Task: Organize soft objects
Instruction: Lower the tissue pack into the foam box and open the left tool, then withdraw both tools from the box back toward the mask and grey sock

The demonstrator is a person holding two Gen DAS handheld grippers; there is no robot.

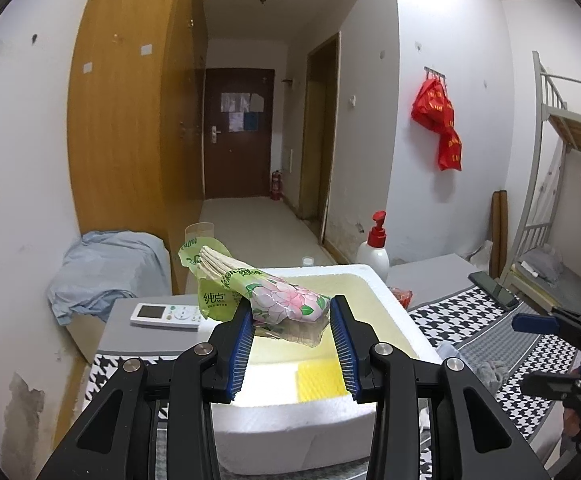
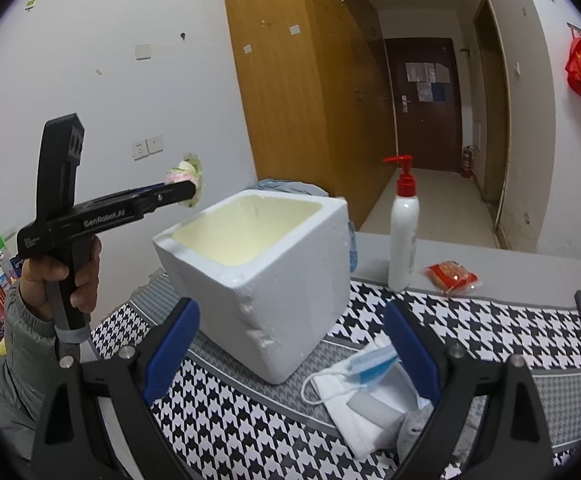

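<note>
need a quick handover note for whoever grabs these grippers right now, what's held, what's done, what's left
Left gripper: shut on a tissue pack, held above the open foam box.
Right gripper: open, nothing between the jaws, pointed at the table by the box.
In the box: a yellow sponge lies at the bottom.
On the checked cloth, not yet packed: face masks, a grey cloth beside them, and a red packet near the pump bottle.
Next, likely: drop the tissue pack in, then pick up the masks.
</note>
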